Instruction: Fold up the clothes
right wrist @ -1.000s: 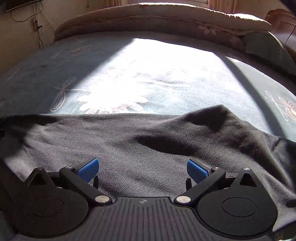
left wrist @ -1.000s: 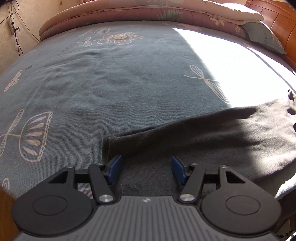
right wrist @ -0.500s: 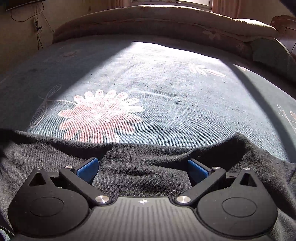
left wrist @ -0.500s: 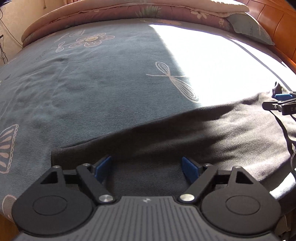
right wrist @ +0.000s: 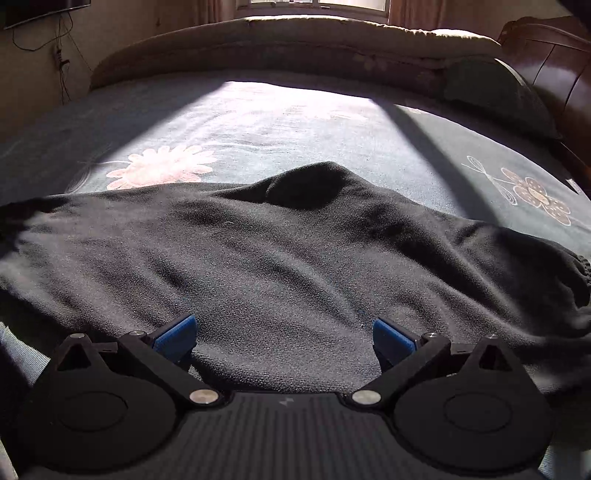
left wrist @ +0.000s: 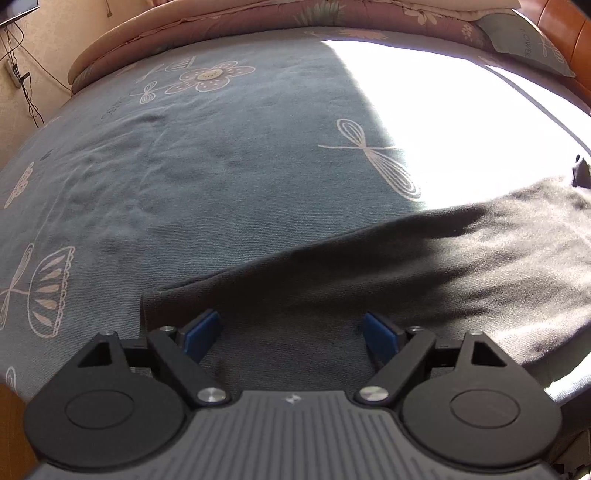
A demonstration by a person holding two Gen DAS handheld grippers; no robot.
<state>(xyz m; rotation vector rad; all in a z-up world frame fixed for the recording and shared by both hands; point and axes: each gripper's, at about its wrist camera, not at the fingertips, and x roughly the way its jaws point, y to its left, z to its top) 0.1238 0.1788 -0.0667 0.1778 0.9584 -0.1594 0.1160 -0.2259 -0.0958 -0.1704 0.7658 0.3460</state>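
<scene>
Dark knit fabric, a black sweater (right wrist: 295,266), lies spread across the near part of a blue-grey floral bedspread (left wrist: 221,177), crosswise to both cameras.

**Tool state.** The left gripper (left wrist: 291,334) has its blue pads (left wrist: 201,330) well apart; its jaws have just been opening, and nothing is pinched between them (cloth lies below the gap only). The right gripper (right wrist: 284,336) is likewise released, jaws wide, hovering over the garment's body with no fabric caught.

**Progress.** As judged from how the garment lies, folding is at an early stage:
- Done: the sweater is laid out roughly flat on the bed, one straight hemmed edge (left wrist: 177,290) squared off near the left gripper.
- Left: a raised hump (right wrist: 314,184) at the far edge and several ripples want smoothing; no crisp fold line shows in either view, so the folds proper appear not yet made. The ribbed cuff (right wrist: 585,271) at the right lies bunched.

**View comparison.**
- Left wrist view: shows the garment's left end and its hemmed corner, plus a dragonfly print (left wrist: 369,155) on the bedspread beyond. Sun glare washes out the right of this view.
- Right wrist view: shows the body of the sweater, the hump, the cuff, a window (right wrist: 314,3) and a rolled quilt (right wrist: 295,40) at the far side. The hemmed corner is absent here.
</scene>
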